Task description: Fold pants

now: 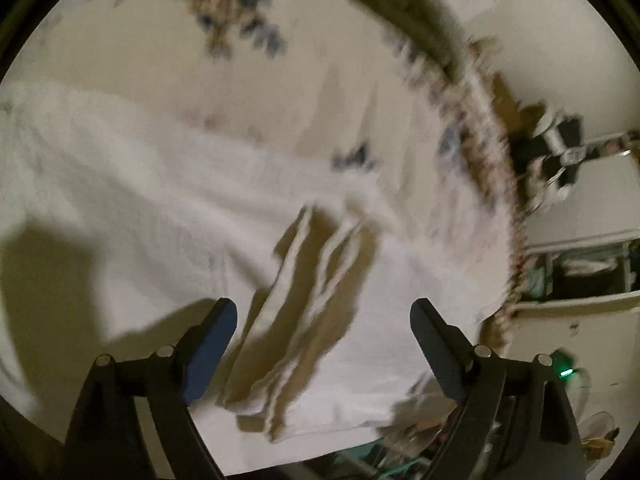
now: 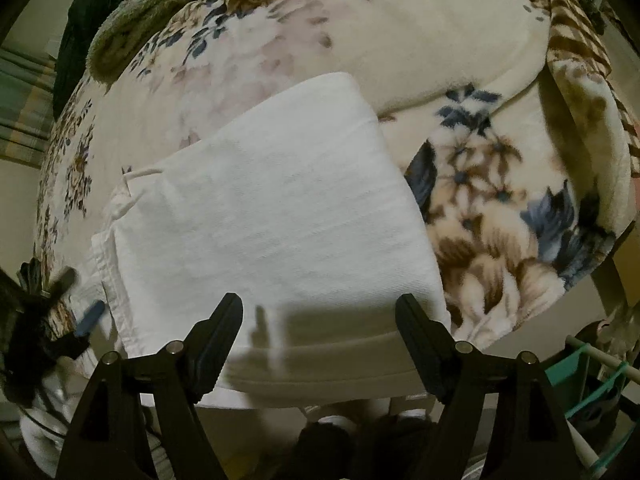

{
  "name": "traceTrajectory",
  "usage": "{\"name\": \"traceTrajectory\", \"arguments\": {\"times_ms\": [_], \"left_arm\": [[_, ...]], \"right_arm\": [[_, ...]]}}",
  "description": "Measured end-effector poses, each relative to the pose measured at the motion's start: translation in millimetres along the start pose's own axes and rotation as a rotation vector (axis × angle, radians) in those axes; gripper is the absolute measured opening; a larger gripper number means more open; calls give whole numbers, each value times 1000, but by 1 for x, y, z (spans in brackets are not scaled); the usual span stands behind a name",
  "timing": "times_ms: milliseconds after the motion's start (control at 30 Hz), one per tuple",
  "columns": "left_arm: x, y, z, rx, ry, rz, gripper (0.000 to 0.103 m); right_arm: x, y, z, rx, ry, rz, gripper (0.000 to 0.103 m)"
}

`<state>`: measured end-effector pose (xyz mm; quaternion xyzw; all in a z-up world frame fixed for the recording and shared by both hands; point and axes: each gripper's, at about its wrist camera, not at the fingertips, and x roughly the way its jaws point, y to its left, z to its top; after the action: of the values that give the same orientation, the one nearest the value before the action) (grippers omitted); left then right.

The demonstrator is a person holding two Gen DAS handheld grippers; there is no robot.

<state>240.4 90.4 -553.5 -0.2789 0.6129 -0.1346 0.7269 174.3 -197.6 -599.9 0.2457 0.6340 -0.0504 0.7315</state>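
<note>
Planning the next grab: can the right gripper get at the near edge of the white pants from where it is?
Probably yes. The right gripper is open, with nothing held, just above the near edge of the folded white pants on the floral blanket. Nothing lies between its fingers and the cloth.

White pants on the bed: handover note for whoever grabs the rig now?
Left gripper: jaws open, nothing pinched; layered hem edges of the white woven pants lie below, between the fingers.
Right gripper: jaws open, empty, over the near edge of the pants.
Pants: flat on the cream floral fleece blanket, already folded into a compact rectangle, drawstring waistband at its left in the right wrist view.
Done: at least one fold, both grippers released.
Left: probably one more fold or tidying the loose hem layers; blur in the left view hides detail.
</note>
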Motion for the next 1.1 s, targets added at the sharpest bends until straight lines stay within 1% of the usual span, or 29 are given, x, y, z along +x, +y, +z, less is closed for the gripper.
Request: {"name": "traceTrajectory", "arguments": {"times_ms": [33,67,100,133,167,200,233,267,300,367,400,433,467,533,567,600,633,667,700,733,767,800,833,900,967,1000,1100], "left_arm": [[11,1,-3,8,25,21,88],[19,-1,-6,41,31,59,86],[21,-3,-8,72,18,73,82],[21,-9,-10,119,0,74,39],[22,-16,-13,173,10,99,12],[24,-20,-15,189,16,100,12],[18,-22,-18,193,-1,79,12],[9,-24,-22,184,-18,53,12],[4,-24,-23,171,-21,44,12],[-15,-19,-27,80,-32,-22,12],[-18,-16,-27,58,-30,-30,12],[-18,-10,-27,30,-11,-34,12],[-15,-3,-27,0,3,-21,12],[2,11,-23,-25,38,18,13],[10,17,-22,-34,54,38,15],[14,18,-22,-39,61,37,16],[17,17,-21,-40,65,52,18],[16,14,-20,-29,63,71,20],[13,9,-21,-9,52,100,25],[10,4,-22,9,40,130,37],[8,0,-23,20,31,141,49],[4,-2,-26,33,20,144,78],[-1,-5,-27,39,7,175,96],[-9,-6,-30,48,-18,202,96],[-27,0,-34,30,-44,232,96],[-38,7,-37,4,-63,227,96],[-72,33,-49,-117,-136,207,96]], "right_arm": [[0,-1,1,0,3,0,81],[0,-1,1,2,4,1,81],[0,-1,2,6,5,5,81],[1,1,2,7,7,7,81],[2,3,3,6,7,4,81],[2,4,4,4,7,-3,81],[3,6,5,3,6,-5,81],[3,6,5,1,7,-3,81],[2,6,6,-4,8,-3,81],[2,9,8,-17,8,-6,81],[1,11,9,-32,11,-13,81],[1,14,10,-48,13,-25,81],[0,17,10,-67,14,-45,81],[3,25,10,-123,33,-104,81],[5,30,9,-146,40,-128,86],[7,36,9,-174,45,-141,92],[9,40,8,-192,52,-159,101],[11,44,8,-206,57,-178,103],[12,48,7,-218,56,-191,103],[13,50,7,-226,52,-203,103],[14,52,7,-230,48,-211,103],[14,54,7,-229,49,-211,103],[14,56,6,-227,50,-209,103],[13,64,5,-232,45,-223,103],[7,71,3,-246,37,-220,103],[6,73,2,-252,36,-215,103],[-2,90,-4,-251,48,-178,103]]}}
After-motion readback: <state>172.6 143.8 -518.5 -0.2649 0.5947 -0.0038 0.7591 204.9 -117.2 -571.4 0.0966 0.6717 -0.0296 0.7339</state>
